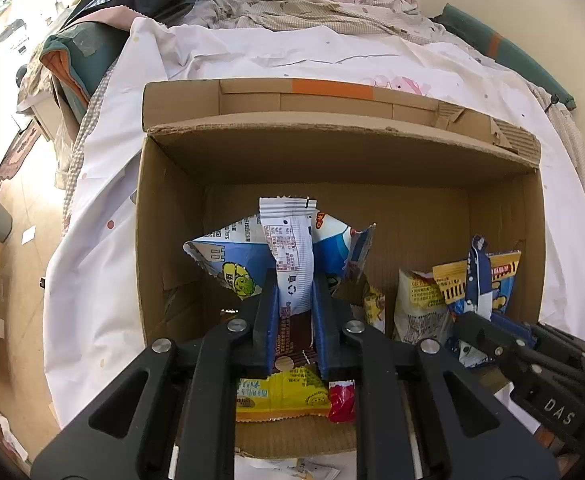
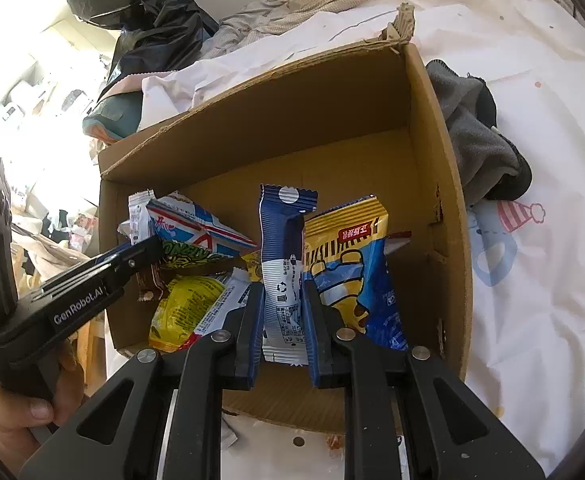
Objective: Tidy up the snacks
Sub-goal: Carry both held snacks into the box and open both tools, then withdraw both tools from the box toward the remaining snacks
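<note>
Left wrist view: left gripper (image 1: 295,320) clamped on a white-and-brown crinkly foil snack bar wrapper (image 1: 291,264), held upright over the open brown cardboard box (image 1: 164,216) on the bed. Right wrist view: right gripper (image 2: 283,320) pinched on a navy-and-white foil snack packet (image 2: 282,264), upright inside that box. Judged light, soft, slippery, crushable; best gripped mid-body or at crimped seal.

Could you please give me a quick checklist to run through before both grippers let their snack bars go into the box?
1. Left gripper shut on white-and-brown bar: ok.
2. Right gripper shut on blue-and-white bar: ok.
3. Both bars inside the cardboard box walls: ok.
4. Grippers apart from each other: ok.
5. Free floor under the left bar: not ok, yellow packet lies there.
6. Bars touching the floor: cannot tell.
</note>
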Available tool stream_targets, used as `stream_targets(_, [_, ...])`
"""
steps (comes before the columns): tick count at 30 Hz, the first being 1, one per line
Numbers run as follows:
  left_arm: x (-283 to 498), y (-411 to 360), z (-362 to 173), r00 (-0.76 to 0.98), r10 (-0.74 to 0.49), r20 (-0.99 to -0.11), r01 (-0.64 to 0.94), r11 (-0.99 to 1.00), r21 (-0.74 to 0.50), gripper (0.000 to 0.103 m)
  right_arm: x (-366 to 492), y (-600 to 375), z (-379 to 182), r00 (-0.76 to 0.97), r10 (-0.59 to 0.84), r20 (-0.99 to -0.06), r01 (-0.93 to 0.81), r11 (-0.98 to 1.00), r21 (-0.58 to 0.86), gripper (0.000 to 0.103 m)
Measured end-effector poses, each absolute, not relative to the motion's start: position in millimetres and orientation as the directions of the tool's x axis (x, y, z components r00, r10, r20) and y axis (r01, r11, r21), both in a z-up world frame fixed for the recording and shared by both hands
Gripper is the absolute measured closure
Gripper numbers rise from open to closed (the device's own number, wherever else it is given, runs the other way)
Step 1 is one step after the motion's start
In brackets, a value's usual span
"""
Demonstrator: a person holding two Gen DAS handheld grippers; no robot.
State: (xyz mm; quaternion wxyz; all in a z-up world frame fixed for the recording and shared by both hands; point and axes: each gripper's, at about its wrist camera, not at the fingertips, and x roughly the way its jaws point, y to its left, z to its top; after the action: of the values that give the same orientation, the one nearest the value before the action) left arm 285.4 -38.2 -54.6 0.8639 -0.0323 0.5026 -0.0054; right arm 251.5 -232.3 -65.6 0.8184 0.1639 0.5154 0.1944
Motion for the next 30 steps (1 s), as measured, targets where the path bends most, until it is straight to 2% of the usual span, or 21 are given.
stream_targets(3, [282.7,-39.4,-55.4,0.482,-0.035,-0.875,-0.019,0.999,-0.051,0.088,253.3,-229.8,-64.6,0.392,0.496,-0.775,-0.157,0.866,0.474,0.083])
stream_targets(6, [277.9,-38.4,-54.5,0.481,-0.014,-0.876,-0.030,0.999,-0.032,0.071,252.5,-227.1,-61.6,0.396,0.508,-0.765,-0.178,0.859,0.479,0.081])
stream_targets(8, [272.7,-34.5,-52.1,0.494,-0.026,-0.869,-0.041,0.998,-0.053,0.027,251.5,-228.0,-59.9,0.402,0.513,-0.758,-0.182,0.856,0.483,0.080])
stream_targets(10, [266.4,-30.3,-47.3,0.515,-0.036,-0.857,-0.052,0.996,-0.072,0.016,250.5,-229.4,-58.2,0.408,0.520,-0.750,-0.180,0.851,0.493,0.080])
stream_targets(13, [260.2,-32.2,-41.9,0.532,-0.003,-0.847,-0.042,0.999,-0.030,0.016,248.8,-231.1,-54.1,0.416,0.535,-0.736,-0.185,0.842,0.507,0.078])
stream_targets(14, [259.0,-32.3,-40.9,0.533,-0.003,-0.846,-0.038,0.999,-0.028,0.016,247.6,-231.8,-52.4,0.423,0.532,-0.734,-0.187,0.843,0.504,0.073])
stream_targets(15, [257.6,-31.7,-40.0,0.535,-0.004,-0.845,-0.038,0.999,-0.029,0.016,246.5,-233.0,-50.5,0.431,0.528,-0.732,-0.184,0.845,0.501,0.067])
stream_targets(17, [255.5,-29.7,-38.6,0.534,-0.006,-0.845,-0.042,0.999,-0.034,0.016,245.0,-236.2,-48.3,0.438,0.537,-0.721,-0.173,0.837,0.519,0.037])
stream_targets(18, [254.0,-28.5,-38.0,0.535,-0.008,-0.845,-0.044,0.998,-0.037,0.016,244.5,-238.4,-45.6,0.448,0.543,-0.710,-0.169,0.832,0.529,0.034])
stream_targets(30, [220.4,-13.6,-34.2,0.536,-0.037,-0.844,-0.076,0.993,-0.091,0.016,230.5,-245.2,-32.6,0.471,0.523,-0.710,-0.134,0.838,0.529,0.034])
